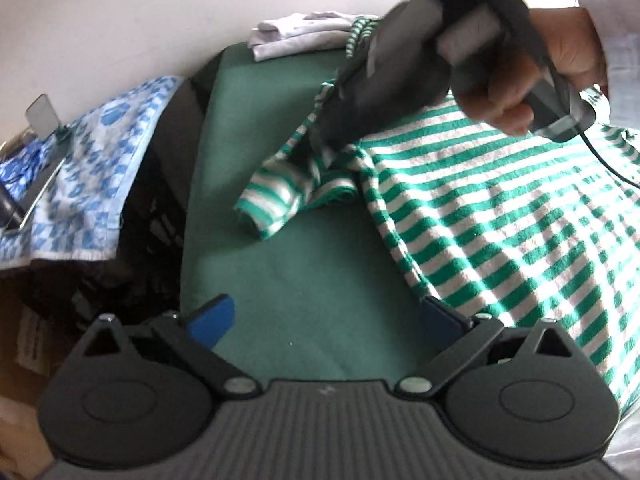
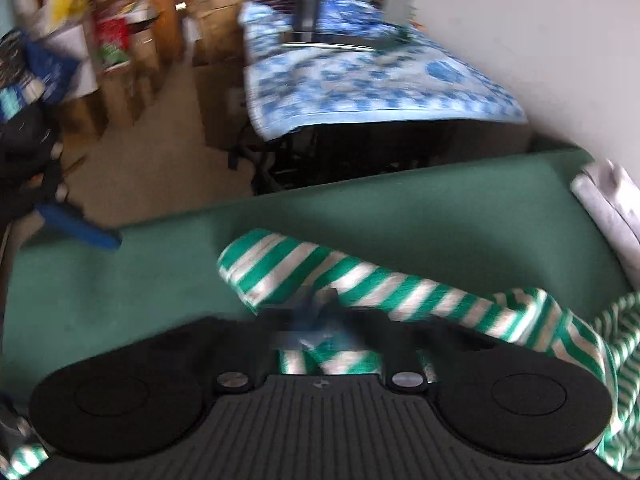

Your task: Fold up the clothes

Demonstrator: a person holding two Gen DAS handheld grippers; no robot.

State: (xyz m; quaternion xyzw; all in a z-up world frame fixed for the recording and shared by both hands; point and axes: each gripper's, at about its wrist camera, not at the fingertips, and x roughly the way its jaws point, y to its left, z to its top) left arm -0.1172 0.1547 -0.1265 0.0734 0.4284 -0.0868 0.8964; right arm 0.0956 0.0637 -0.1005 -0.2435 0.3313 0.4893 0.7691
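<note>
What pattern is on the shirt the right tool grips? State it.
Green and white stripes on the shirt, clearest in the left wrist view; the right tool pinches its sleeve.

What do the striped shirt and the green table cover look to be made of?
Striped shirt: seems a soft knit, likely cotton; matte, slightly fuzzy, drapes in loose folds. Green table cover: probably felt or a similar flat cloth; matte, smooth, no visible weave.

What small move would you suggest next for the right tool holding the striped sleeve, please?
Probably carry the green-and-white striped sleeve inward onto the shirt body: the right tool is shut on it, while the open left tool hovers above the green tablecloth.
</note>
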